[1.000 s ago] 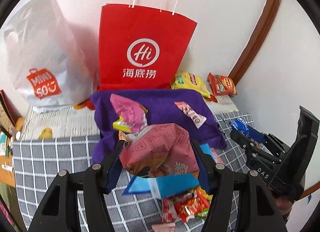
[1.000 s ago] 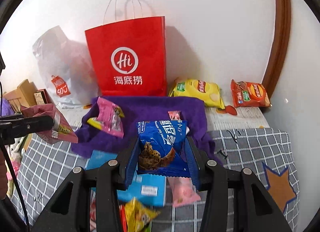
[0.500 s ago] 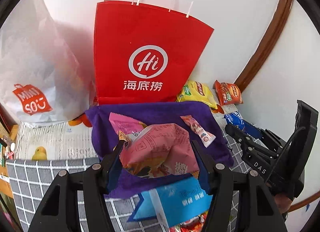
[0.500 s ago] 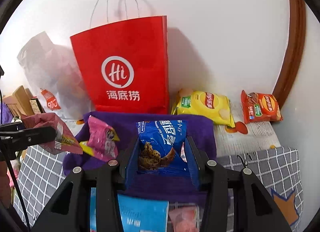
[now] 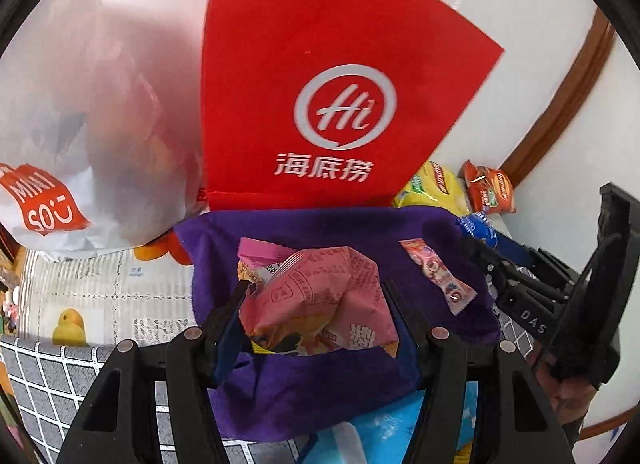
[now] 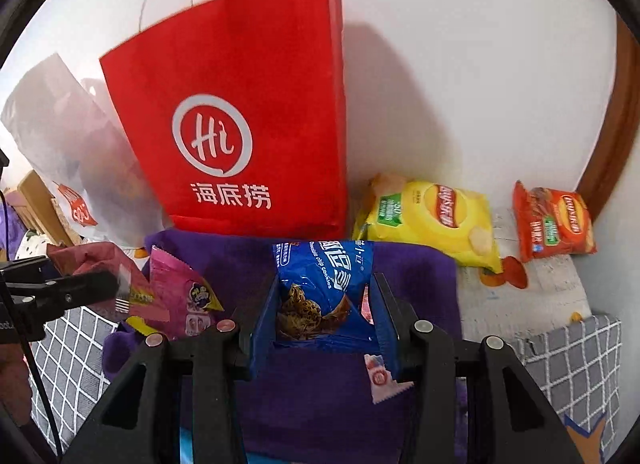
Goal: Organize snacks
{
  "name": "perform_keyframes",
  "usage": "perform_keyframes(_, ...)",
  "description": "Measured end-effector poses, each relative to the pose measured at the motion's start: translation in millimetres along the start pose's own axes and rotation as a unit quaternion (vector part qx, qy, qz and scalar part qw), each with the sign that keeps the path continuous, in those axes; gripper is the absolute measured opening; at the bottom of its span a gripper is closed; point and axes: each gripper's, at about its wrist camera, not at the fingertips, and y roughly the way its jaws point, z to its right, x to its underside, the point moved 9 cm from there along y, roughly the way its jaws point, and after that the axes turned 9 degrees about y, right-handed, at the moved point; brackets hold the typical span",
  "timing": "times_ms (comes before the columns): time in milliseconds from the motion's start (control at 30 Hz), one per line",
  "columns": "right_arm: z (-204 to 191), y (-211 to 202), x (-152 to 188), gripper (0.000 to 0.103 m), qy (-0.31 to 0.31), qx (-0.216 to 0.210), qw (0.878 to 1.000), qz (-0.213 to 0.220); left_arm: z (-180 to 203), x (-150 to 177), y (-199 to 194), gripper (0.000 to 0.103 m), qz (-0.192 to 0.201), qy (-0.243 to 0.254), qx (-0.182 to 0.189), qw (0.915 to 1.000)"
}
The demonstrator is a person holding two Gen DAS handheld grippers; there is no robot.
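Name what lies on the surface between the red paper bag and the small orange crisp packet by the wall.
In the right wrist view, a yellow crisp packet lies between the red paper bag and the small orange crisp packet.

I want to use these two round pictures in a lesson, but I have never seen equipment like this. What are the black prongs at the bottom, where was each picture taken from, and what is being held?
No robot: a person holds a two-finger gripper in each hand, each with a fisheye camera looking along its fingers. In the left camera's picture, the left gripper clamps a crumpled pink snack packet. In the right camera's, the right gripper clamps a blue cookie packet. Ahead lies a purple cloth with small snacks, behind it a red paper bag, a yellow chip bag and an orange chip bag.
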Motion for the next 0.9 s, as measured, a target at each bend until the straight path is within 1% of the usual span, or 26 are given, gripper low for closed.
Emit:
perform_keyframes(133,2.5,19.4,11.8,0.045,-0.002,-0.004,1.0,-0.016,-6.9,1.9,9.6,0.061,-0.007,-0.003,-0.001,1.0)
perform_keyframes(233,8.2,34.9,21.1,0.045,-0.007,0.002,0.999,-0.041,-10.5,5.6,20.3,0.061,-0.019,-0.009,0.0,0.9998)
perform_keyframes(533,14.2,47.9,30.2,0.045,-0.039,0.006,0.997,-0.066,-6.0,11.5,37.5,0.061,-0.037,-0.001,0.001,0.9993)
perform_keyframes(633,16.7,51.9,32.5,0.045,-0.037,0.008,0.997,-0.073,-4.4,10.8,37.7,0.061,-0.035,0.001,0.001,0.9994)
perform_keyframes(733,16.8,53.2,35.0,0.045,-0.038,0.008,0.996,-0.078,0.0,8.0,35.1,0.061,-0.024,0.004,0.013,0.9996)
perform_keyframes(900,15.8,61.0,40.5,0.045,-0.043,0.01,0.995,-0.091,8.6,7.2,31.6,0.061,-0.019,0.015,0.024,0.9994)
